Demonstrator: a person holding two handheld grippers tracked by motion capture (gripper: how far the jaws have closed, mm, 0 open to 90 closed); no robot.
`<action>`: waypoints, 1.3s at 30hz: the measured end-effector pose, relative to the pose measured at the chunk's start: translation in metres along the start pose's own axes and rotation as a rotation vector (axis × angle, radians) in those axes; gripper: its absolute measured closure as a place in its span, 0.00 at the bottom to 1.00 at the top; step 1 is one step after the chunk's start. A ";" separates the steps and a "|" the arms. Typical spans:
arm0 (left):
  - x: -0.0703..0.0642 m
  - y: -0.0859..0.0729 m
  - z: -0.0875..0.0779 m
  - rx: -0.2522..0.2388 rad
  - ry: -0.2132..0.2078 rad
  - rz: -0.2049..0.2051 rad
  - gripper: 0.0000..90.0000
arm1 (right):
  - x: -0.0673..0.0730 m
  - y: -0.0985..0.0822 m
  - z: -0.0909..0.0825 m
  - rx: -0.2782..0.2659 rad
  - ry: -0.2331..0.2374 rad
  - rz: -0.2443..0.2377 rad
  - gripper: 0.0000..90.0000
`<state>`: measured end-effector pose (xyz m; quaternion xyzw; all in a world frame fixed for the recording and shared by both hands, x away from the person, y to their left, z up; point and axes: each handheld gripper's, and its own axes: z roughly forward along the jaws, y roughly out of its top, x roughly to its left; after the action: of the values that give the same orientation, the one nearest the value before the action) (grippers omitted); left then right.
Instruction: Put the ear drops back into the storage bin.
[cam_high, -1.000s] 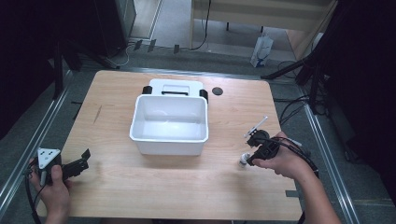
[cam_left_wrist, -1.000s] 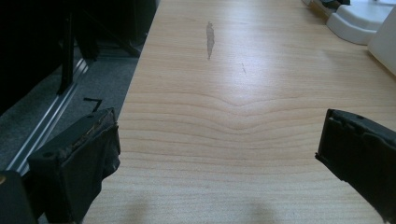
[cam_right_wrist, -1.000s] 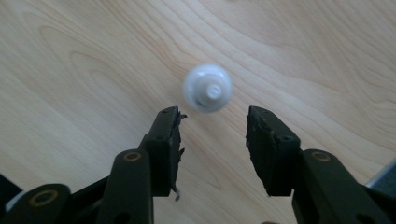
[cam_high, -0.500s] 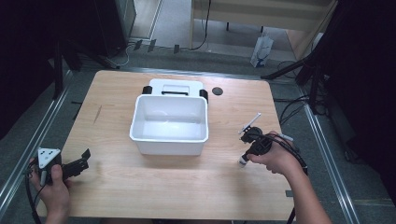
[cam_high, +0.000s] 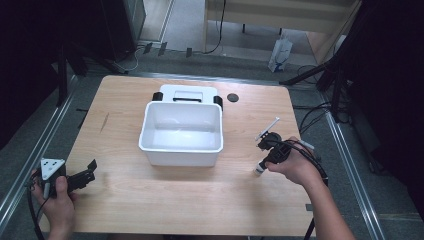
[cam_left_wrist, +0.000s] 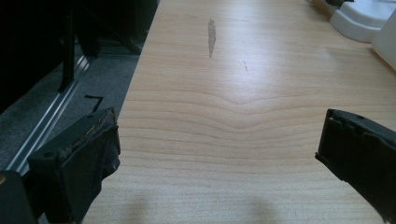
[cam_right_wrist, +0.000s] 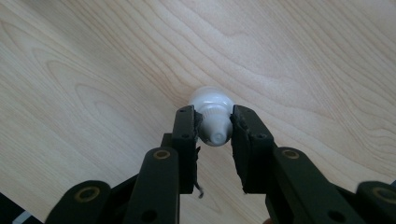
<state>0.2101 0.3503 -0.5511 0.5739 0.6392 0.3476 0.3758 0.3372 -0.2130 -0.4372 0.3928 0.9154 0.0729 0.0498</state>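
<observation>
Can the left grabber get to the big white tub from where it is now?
Probably yes. The left gripper sits open near the table's front left corner, and the white tub stands in the middle. Bare wood lies between them, so nothing seems to block the way; the hand would just need to move forward and inward.

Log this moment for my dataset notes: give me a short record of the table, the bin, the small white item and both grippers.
table: light wood
bin: white, open-topped, looks empty, mid-table
lid: white, lies right behind the bin
small bottle: white, on the table right of the bin
right gripper: jaws closed on the bottle's neck
left gripper: jaws wide apart, holds nothing, near the table's left front corner
stick: thin, white, beyond the right gripper
</observation>
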 end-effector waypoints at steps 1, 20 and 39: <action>0.000 0.000 0.000 0.002 0.003 0.001 0.00 | 0.000 0.001 -0.002 -0.006 -0.002 0.001 0.81; -0.002 0.000 0.001 0.013 0.013 0.020 0.00 | 0.000 0.041 -0.053 -0.064 -0.004 -0.038 0.81; -0.002 0.001 0.002 0.019 0.004 0.017 0.00 | 0.020 0.100 -0.099 -0.104 -0.023 -0.131 0.81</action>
<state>0.2119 0.3487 -0.5511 0.5820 0.6384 0.3459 0.3662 0.3800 -0.1401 -0.3236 0.3300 0.9334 0.1122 0.0854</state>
